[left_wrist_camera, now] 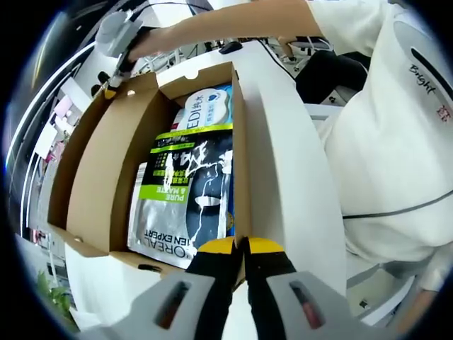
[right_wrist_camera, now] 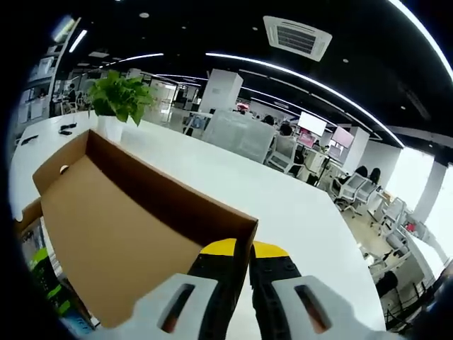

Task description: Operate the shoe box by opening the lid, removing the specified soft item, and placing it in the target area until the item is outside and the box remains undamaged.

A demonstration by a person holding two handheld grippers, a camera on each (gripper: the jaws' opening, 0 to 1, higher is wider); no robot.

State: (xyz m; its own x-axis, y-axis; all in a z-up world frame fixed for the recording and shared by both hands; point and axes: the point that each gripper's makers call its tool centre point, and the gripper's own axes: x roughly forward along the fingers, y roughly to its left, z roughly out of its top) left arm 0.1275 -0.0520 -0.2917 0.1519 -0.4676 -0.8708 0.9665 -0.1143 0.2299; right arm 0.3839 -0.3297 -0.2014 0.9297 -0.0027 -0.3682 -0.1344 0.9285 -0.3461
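In the left gripper view, the shoe box (left_wrist_camera: 106, 177) lay open across the centre and left of the frame, its cardboard lid (left_wrist_camera: 78, 142) swung back toward the left. Inside the box, a dark soft pouch (left_wrist_camera: 185, 205) with a green band and white lettering lay flat in the middle of the frame, with a white and blue packet (left_wrist_camera: 209, 106) just above it, partly tucked under it. The left gripper (left_wrist_camera: 241, 246) rose from the bottom centre with its yellow-tipped jaws pressed together on the near wall of the box. In the upper left, the right gripper (left_wrist_camera: 113, 78), held by a person's hand (left_wrist_camera: 152, 41), met the far corner of the lid. A white table (left_wrist_camera: 290, 170) ran along the right side of the box, beside a person in a white garment (left_wrist_camera: 396, 142).

In the right gripper view, the right gripper (right_wrist_camera: 242, 249) at the bottom centre was pinching the lid's edge (right_wrist_camera: 244, 234), the brown panel filling the lower left. A potted plant (right_wrist_camera: 119, 99) stood on the table at the upper left.
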